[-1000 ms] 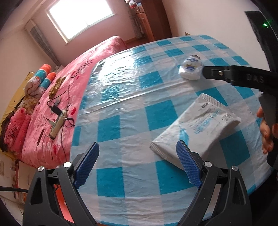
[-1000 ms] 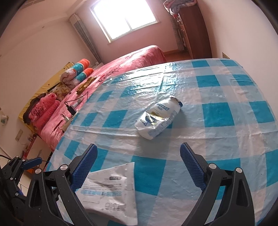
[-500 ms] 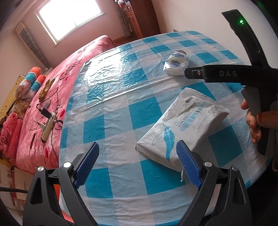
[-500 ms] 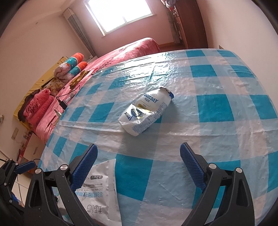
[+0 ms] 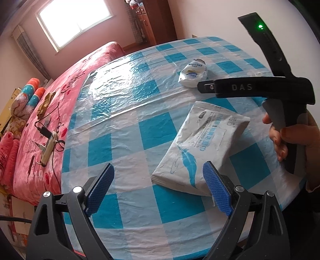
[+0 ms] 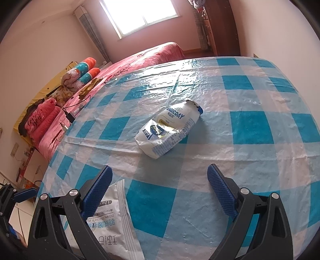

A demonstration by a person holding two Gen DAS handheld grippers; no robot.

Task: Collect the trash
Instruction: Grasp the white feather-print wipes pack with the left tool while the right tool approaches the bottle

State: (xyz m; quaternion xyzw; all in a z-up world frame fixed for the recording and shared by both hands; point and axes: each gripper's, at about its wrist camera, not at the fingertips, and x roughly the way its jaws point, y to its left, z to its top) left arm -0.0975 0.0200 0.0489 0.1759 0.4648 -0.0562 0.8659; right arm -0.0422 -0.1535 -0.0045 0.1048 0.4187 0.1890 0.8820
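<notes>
A crumpled white snack bag [image 6: 170,130] printed "MAGICDAY" lies on its side near the middle of the blue-and-white checked tabletop [image 6: 250,128], torn end toward the far edge. A flat white wipes packet [image 5: 200,148] with a blue feather print lies nearer the front edge, well apart.

Bedroom with pale pink walls [image 6: 50,50]. Bright window [image 6: 140,14] at upper centre admits daylight. Wooden cabinet [image 6: 222,28] at upper right. Bed [image 5: 66,96] with red-pink cover at left, pillows [image 6: 84,74] stacked at its far-left end. Table [image 6: 250,128] with glossy blue-and-white checked cloth fills the foreground.
</notes>
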